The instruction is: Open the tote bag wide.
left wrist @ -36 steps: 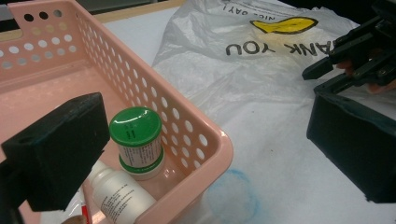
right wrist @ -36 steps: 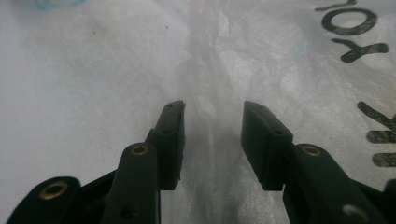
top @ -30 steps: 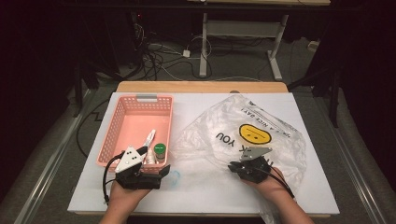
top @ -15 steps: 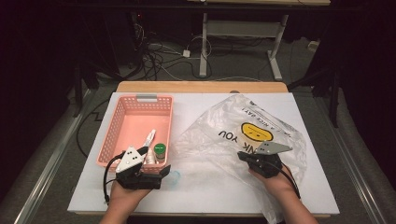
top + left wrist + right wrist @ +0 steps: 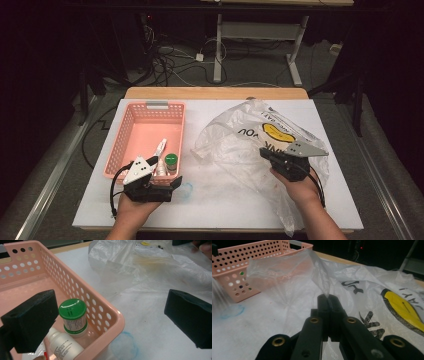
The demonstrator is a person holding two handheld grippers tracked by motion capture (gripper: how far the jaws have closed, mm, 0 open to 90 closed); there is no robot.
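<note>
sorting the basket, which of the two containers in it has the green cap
The short jar standing upright in the basket's corner has the green cap. The white bottle beside it lies tipped over, with no green.

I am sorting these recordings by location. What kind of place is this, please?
Probably a lab or recording workshop, not a home: a white-covered table stands in a dark room, loose cables tangle on the floor, and a metal desk frame stands behind.

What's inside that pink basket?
In the pink basket, at its near corner, a green-capped jar stands upright beside a white bottle lying down. The left gripper covers part of that corner, so anything else there can't be seen.
</note>
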